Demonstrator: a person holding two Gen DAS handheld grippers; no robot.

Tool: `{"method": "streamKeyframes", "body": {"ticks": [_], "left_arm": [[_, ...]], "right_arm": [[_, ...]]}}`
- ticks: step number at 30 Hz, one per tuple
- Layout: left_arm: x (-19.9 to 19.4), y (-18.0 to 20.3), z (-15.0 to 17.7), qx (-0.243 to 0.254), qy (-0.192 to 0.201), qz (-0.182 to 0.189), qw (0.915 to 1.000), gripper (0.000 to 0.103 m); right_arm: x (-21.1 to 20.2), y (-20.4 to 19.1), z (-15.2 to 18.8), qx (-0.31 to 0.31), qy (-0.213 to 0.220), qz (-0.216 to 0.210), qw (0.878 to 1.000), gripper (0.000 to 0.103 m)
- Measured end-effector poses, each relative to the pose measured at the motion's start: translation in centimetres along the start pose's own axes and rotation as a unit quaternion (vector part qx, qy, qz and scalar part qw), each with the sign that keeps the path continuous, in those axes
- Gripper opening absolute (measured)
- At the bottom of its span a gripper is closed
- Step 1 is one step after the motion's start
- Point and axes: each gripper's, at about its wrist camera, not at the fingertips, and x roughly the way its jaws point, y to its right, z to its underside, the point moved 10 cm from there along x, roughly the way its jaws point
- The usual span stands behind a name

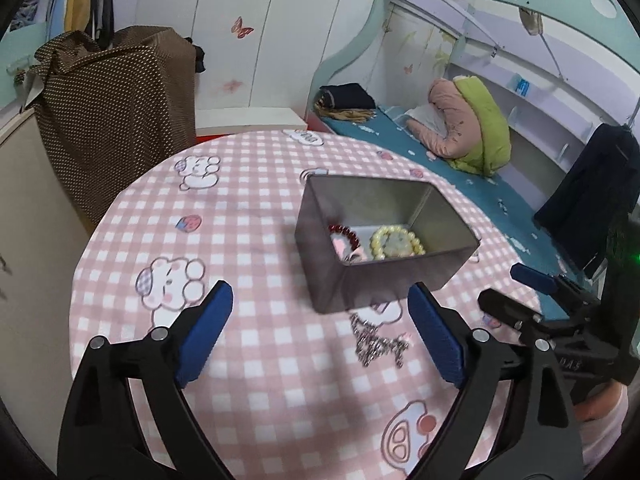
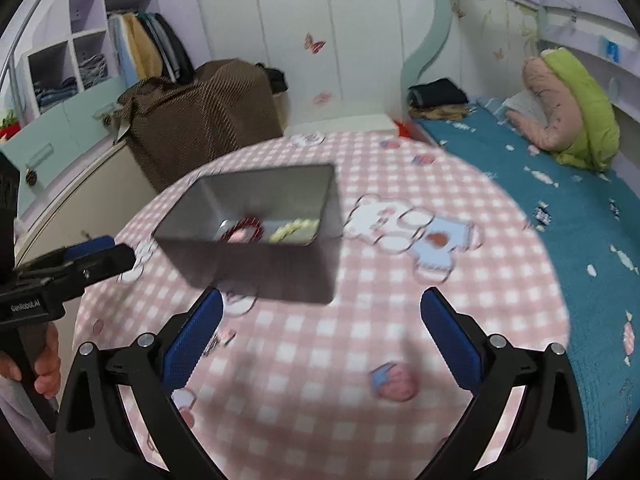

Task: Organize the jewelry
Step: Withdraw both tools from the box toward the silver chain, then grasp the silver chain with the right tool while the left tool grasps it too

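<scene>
A grey metal box (image 1: 404,276) stands on the pink checked tablecloth (image 1: 256,208). Inside it lie a red bead bracelet (image 1: 344,234) and a yellow bead bracelet (image 1: 396,242). A silver chain (image 1: 378,342) lies on the cloth just in front of the box, between my left gripper's fingers. My left gripper (image 1: 322,304) is open and empty above the cloth. My right gripper (image 2: 320,312) is open and empty in front of the box (image 2: 256,264), where the red bracelet (image 2: 244,232) and yellow bracelet (image 2: 294,230) show blurred. The right gripper's body also shows in the left wrist view (image 1: 536,300).
A bed with a teal sheet (image 1: 460,172) and a pink and green quilt (image 1: 472,120) runs along the right. A brown dotted cloth covers a box (image 1: 116,112) behind the table. A cabinet (image 2: 80,184) stands at the left.
</scene>
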Motion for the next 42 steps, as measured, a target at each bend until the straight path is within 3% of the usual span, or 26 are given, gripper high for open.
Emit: {"method": "streamKeyframes", "body": {"ticks": [7,14,18,19,21,24,31,35,38,42], "left_arm": [[-0.5,-1.3,1.5,0.014,-0.006,-0.066,0.9977,0.091],[-0.8,-1.8,2.2,0.015,-0.006,-0.083,0.9964,0.092],[-0.6,-1.7,2.8,0.015,-0.01,-0.079,0.9967,0.092],[-0.5,-1.7,2.9,0.016,-0.01,-0.079,0.9967,0.092],[-0.4,-1.9,3.1,0.021,-0.008,-0.09,0.9957,0.092],[-0.3,-1.6,3.5,0.018,-0.01,-0.071,0.9973,0.092],[0.4,-1.7,4.0,0.011,-0.016,-0.054,0.9984,0.092],[0.9,-1.2,4.1,0.014,-0.017,-0.038,0.999,0.092],[1.0,-1.1,4.0,0.011,-0.016,-0.034,0.9992,0.092],[1.1,-0.7,3.7,0.006,-0.015,-0.021,0.9996,0.092]], "right_arm": [[-0.1,-2.0,0.9,0.018,0.031,-0.026,0.999,0.095],[-0.2,-2.4,0.7,0.059,0.035,-0.027,0.997,0.095],[0.9,-3.5,1.3,0.024,0.003,-0.013,1.0,0.094],[1.0,-3.8,1.6,0.02,-0.001,-0.014,1.0,0.091],[1.6,-4.2,2.0,0.02,-0.013,-0.011,1.0,0.074],[2.8,-4.7,2.8,0.008,-0.04,0.0,0.999,0.058],[3.8,-5.9,3.4,-0.024,-0.063,0.011,0.998,0.043],[3.9,-6.1,3.5,-0.032,-0.068,0.006,0.997,0.016],[3.9,-6.1,3.5,-0.034,-0.069,0.003,0.997,0.01],[3.7,-5.3,3.4,-0.021,-0.066,-0.001,0.998,0.01]]}}
